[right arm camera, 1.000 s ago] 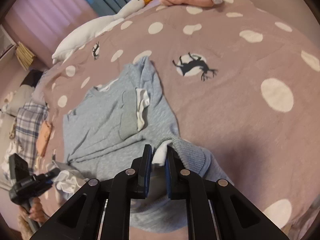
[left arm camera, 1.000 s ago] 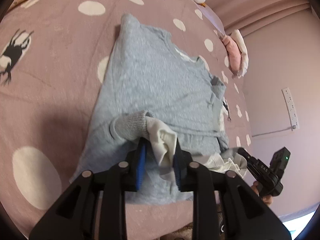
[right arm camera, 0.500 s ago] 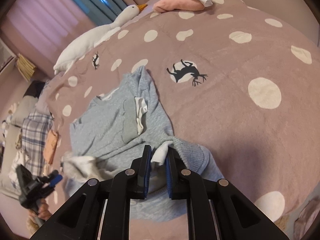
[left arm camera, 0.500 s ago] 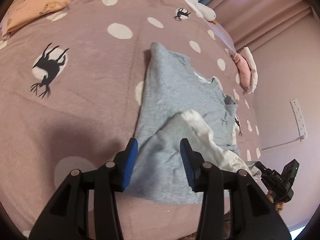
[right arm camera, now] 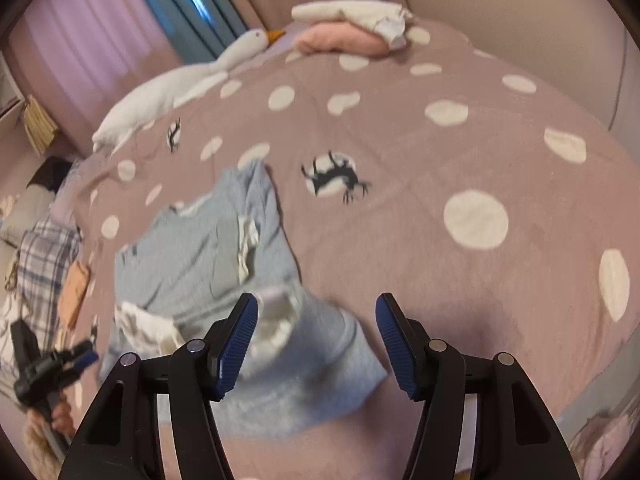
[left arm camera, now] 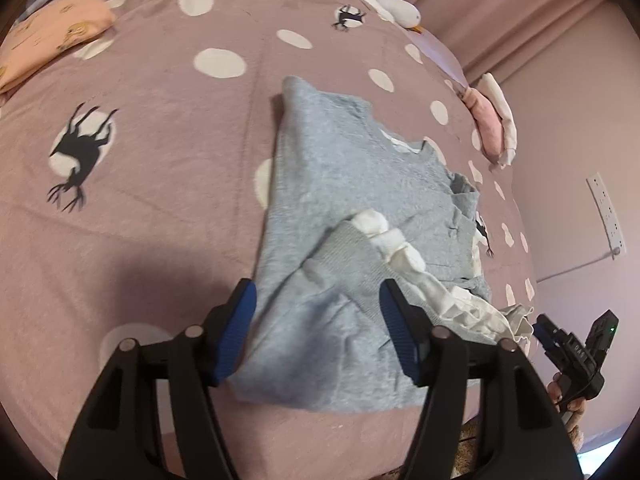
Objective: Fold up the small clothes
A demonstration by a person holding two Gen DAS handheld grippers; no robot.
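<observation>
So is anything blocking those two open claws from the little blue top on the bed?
Nothing visible. The blue top lies directly beneath both: its cuff sits between the open left gripper fingers, and another sleeve end lies below the open right gripper. Only bedspread surrounds it.

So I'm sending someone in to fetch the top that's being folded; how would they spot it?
On the mauve polka-dot bedspread, look near the front edge, between the two open grippers. The light blue sweatshirt lies there, sleeves folded in, white frilly trim at the cuffs. The other clothes on the bed are peach, pink, white or plaid.
</observation>
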